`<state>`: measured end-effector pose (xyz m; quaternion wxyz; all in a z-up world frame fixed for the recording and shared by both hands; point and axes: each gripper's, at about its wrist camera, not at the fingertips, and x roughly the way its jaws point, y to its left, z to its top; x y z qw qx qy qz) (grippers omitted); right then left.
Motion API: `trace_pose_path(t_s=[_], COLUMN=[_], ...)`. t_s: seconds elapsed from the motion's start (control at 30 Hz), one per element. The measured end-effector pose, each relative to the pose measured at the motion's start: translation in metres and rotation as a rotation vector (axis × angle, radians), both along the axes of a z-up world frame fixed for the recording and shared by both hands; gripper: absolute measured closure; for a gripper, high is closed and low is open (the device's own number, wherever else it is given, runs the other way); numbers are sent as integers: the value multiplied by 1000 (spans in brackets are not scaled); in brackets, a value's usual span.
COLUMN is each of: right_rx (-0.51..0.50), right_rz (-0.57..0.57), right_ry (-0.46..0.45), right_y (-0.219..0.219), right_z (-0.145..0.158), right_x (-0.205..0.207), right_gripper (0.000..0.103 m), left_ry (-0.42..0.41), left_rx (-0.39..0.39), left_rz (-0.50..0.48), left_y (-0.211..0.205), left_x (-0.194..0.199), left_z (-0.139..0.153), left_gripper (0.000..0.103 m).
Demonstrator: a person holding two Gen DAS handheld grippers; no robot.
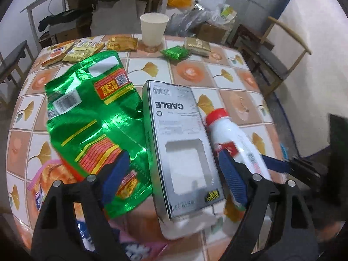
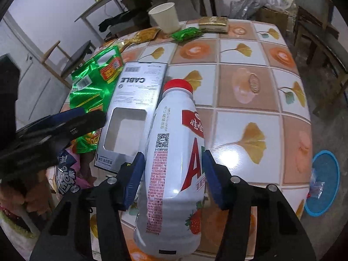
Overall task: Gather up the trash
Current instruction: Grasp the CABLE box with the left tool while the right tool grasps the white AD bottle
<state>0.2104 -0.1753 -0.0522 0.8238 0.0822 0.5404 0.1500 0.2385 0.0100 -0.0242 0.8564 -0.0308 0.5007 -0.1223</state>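
A grey "CABLE" box [image 1: 176, 143] lies on the tiled table between the open fingers of my left gripper [image 1: 171, 174]; the pads stand apart from its sides. A big green foil bag [image 1: 93, 117] lies left of it, under the left finger. A white bottle with a red cap [image 2: 174, 152] lies on its side right of the box [image 2: 134, 100]. My right gripper [image 2: 174, 176] straddles the bottle, with its blue pads against both sides. The bottle [image 1: 230, 139] also shows in the left wrist view.
A white paper cup [image 1: 154, 29], gold wrappers [image 1: 121, 43] and a small green packet [image 1: 175, 52] lie at the table's far edge. A pink snack bag [image 1: 43, 180] lies near left. A blue dish [image 2: 324, 180] sits on the floor at right. Chairs stand around the table.
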Motion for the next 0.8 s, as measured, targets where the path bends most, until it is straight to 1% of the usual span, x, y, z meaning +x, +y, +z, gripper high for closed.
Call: trace_pose_path(t_s=[0.03, 0.13, 0.23, 0.4, 0.57, 0.7, 0.8], right_rx=[-2, 4, 13, 50, 78, 90, 99], right_rz=[-12, -47, -82, -141, -166, -170, -174], right_ry=[-3, -6, -9, -10, -8, -9, -11], right_y=[-5, -18, -33, -57, -71, -77, -80], right_z=[0, 1, 1, -1, -3, -3, -4], right_x=[-2, -7, -15, -28, -37, -39, -41], right_gripper=[49, 49, 49, 49, 49, 49, 50], left_ry=[1, 10, 42, 71, 91, 94, 88], left_rx=[12, 73, 79, 87, 95, 142, 179], left_rz=[7, 14, 24, 43, 74, 86, 50], left_y=[-4, -18, -26, -37, -47, -60, -70], left_x=[4, 14, 23, 33, 43, 50, 49], left_z=[-3, -14, -24, -33, -39, -46, -50], left_gripper=[20, 20, 20, 19, 18, 18, 18])
